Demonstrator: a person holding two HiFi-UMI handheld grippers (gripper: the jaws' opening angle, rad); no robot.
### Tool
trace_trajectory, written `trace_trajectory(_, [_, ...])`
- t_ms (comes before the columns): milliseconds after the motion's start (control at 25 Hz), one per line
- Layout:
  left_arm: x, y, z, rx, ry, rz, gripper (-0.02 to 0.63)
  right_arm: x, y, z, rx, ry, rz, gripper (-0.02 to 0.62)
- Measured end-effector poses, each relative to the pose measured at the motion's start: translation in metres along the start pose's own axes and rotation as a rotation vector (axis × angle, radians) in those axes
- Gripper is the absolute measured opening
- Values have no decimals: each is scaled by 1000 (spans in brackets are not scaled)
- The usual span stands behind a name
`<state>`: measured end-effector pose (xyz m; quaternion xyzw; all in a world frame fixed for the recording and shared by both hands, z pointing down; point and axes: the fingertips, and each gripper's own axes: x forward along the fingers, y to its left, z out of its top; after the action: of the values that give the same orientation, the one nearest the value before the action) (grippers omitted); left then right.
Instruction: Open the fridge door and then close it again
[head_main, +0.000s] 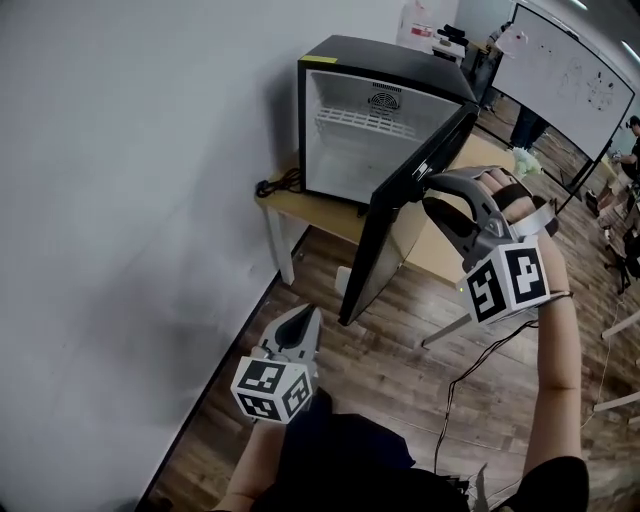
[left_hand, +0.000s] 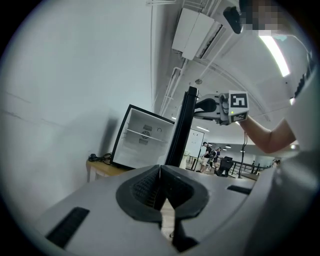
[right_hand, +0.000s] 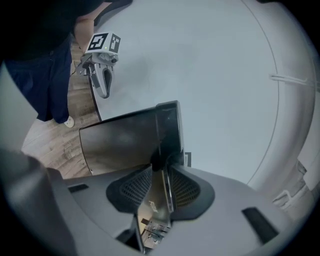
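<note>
Two grippers show, and only one is working: the right gripper (head_main: 428, 192) has its jaws closed on the upper edge of the fridge door (head_main: 400, 215), the thin black panel pinched between the two ribbed pads, while the left gripper (head_main: 305, 318) hangs low near the wall with its jaws together and nothing between them. The fridge (head_main: 380, 110) is a small black one standing on a wooden table (head_main: 300, 208) against the wall; its door stands swung well out, so the white inside and its wire shelf show. Opening looks done or nearly so, and the swing back is what remains. To do that well, I would guide the door along its own arc about the hinge at the fridge's far side, letting the wrist turn with the panel instead of prying at the edge, since a twisted pinch on so thin a lip could slip. A light fridge may also slide on the table if shoved, so the push should be slow. Best to let go before the gap shuts, lest a jaw be trapped, then press the front flat to seat the seal, with the left gripper kept out of the sweep
</note>
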<state>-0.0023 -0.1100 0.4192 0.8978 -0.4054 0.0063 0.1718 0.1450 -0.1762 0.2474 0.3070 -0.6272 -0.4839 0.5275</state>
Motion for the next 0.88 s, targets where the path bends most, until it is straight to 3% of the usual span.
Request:
trace_trajectory(440, [6,35,20,-9,-32,69,6,43,-18,20,-75,-30,82,71])
trace_trajectory(880, [14,60,31,-28,-59,100,6,86,-34,30,-94,-4,94,64])
